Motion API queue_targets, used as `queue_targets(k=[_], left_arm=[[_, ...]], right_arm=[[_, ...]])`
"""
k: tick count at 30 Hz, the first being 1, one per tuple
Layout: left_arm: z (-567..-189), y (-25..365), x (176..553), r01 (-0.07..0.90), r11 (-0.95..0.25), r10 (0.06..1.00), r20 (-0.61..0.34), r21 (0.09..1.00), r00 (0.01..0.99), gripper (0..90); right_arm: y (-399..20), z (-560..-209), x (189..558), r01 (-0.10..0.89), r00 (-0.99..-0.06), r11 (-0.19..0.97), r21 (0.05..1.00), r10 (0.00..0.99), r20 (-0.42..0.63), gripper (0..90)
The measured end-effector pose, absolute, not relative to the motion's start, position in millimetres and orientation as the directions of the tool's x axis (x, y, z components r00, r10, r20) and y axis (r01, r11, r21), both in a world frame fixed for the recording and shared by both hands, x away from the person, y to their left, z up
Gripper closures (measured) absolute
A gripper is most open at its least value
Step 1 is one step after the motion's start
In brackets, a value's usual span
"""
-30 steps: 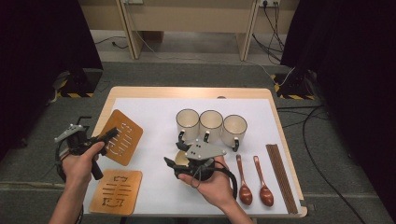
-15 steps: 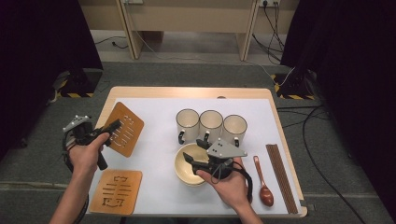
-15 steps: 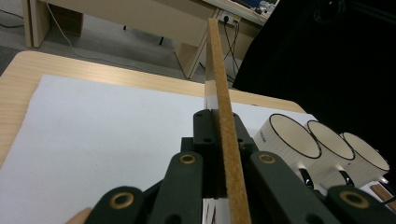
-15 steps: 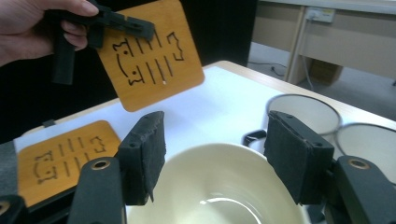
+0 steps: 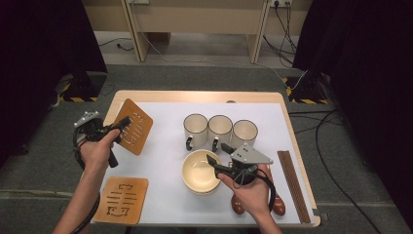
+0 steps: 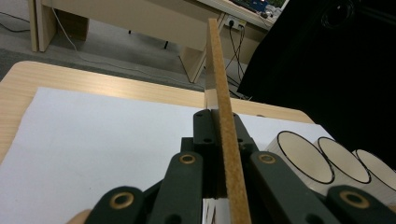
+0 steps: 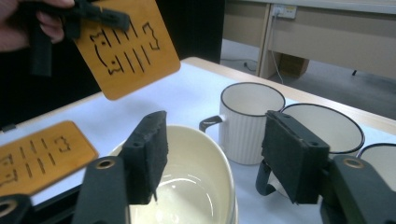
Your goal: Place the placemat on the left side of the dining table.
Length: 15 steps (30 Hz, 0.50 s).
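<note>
Beside three mugs (image 5: 220, 129), bowl (image 5: 199, 171), prob. empty, under open R gripper (image 5: 217, 157).

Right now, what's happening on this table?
A person is working at a table with a gripper in each hand. The left gripper is shut on a wooden coaster and holds it up off the white sheet. The right gripper is open, with its jaws at the rim of a cream bowl, not clamped on it. A second coaster lies flat near the front edge, and three mugs stand in a row behind the bowl.
</note>
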<state>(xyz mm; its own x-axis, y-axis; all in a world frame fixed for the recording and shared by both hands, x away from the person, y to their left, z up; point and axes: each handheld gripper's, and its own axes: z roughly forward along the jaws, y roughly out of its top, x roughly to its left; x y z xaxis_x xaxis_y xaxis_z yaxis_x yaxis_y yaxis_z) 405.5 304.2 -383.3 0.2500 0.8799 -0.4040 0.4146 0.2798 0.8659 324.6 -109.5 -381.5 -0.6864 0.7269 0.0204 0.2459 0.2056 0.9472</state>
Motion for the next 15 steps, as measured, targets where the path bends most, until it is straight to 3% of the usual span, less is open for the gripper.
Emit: queue_targets(k=[15], left_arm=[[-386.6,297.1,429.5,0.42,0.284,0.892,-0.398,0.862,0.213,85.5]], right_arm=[[-123.0,-382.6,323.5,0.237,-0.661,0.177,0.955,0.75,0.025,43.6]])
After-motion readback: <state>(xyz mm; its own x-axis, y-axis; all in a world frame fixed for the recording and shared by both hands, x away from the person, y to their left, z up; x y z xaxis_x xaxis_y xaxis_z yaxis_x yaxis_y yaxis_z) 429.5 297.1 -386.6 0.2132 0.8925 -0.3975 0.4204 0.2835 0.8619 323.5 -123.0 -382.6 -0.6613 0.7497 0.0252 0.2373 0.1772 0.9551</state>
